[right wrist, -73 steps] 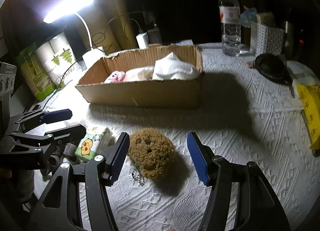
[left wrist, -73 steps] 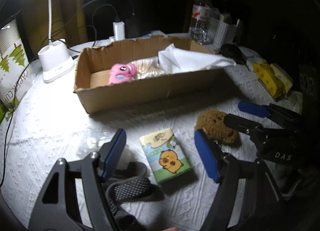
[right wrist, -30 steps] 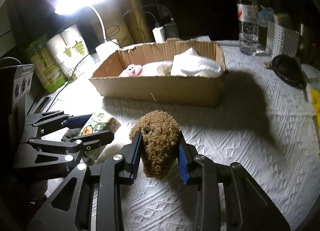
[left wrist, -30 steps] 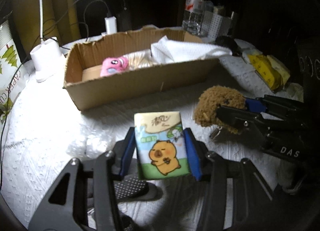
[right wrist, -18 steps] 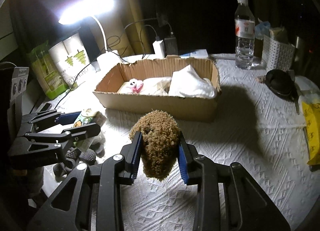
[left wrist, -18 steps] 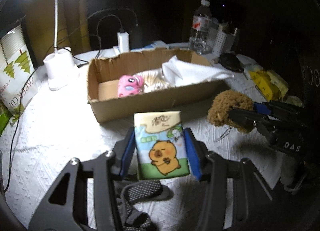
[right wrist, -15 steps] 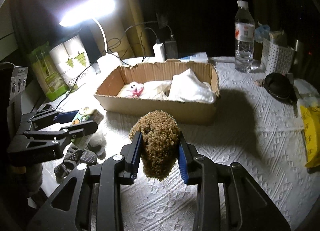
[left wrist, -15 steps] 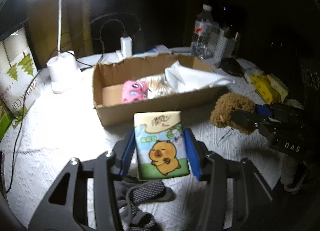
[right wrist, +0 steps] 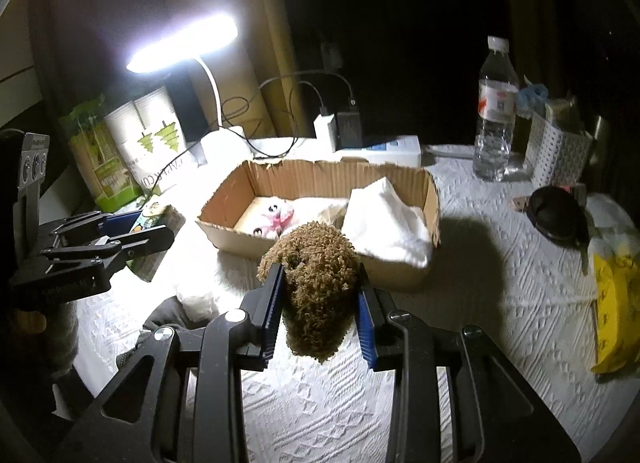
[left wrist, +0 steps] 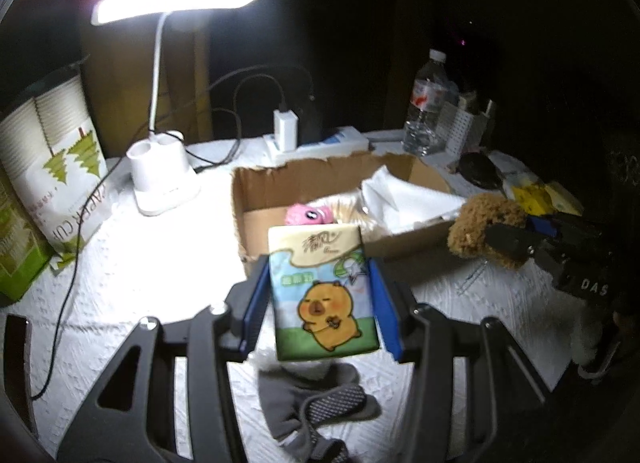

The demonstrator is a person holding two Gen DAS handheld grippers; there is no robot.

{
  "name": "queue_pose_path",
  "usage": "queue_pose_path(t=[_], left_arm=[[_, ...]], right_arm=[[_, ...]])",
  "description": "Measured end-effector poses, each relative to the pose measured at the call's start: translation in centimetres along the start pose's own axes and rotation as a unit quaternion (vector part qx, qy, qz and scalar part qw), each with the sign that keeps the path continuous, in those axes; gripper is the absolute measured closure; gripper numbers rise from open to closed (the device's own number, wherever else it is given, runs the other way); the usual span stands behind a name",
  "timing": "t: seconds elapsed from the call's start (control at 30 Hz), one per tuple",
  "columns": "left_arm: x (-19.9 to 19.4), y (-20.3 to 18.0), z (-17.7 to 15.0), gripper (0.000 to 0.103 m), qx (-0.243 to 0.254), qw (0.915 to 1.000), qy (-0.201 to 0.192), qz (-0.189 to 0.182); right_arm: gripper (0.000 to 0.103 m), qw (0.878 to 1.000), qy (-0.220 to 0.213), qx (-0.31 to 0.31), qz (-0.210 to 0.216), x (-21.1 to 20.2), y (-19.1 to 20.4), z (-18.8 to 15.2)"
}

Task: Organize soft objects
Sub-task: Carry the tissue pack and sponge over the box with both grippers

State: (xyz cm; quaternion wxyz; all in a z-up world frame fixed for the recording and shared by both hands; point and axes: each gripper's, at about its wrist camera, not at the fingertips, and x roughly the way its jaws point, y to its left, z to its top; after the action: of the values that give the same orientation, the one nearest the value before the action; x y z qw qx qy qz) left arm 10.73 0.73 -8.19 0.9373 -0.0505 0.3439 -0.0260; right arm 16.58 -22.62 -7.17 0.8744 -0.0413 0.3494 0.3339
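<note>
The left gripper (left wrist: 320,305), tilted downward above the table, clamps a tissue pack (left wrist: 323,289) printed with a cartoon capybara between its blue pads. Beside it, the right gripper (right wrist: 318,309), angled down likewise, squeezes a brown plush toy (right wrist: 316,283). Just beyond both jaws sits an open cardboard box (right wrist: 256,241) holding a pink plush (left wrist: 306,215) and white cloth (right wrist: 384,223). A grey sock (left wrist: 316,403) lies beneath the left jaws.

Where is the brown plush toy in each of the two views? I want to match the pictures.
Left wrist view: brown plush toy at right, in the right gripper.
Right wrist view: brown plush toy at centre, between the near fingers.
Shared landmark: cardboard box behind it.
</note>
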Motion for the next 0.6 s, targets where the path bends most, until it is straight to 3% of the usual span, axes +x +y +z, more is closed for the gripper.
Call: queue_pose_path(t=[0.6], left_arm=[[1.1, 1.1, 2.8, 0.054, -0.012, 0.9994, -0.021, 0.024]], right_arm=[[0.068, 0.999, -0.032, 0.009, -0.012, 0.3, -2.8, 3.2]])
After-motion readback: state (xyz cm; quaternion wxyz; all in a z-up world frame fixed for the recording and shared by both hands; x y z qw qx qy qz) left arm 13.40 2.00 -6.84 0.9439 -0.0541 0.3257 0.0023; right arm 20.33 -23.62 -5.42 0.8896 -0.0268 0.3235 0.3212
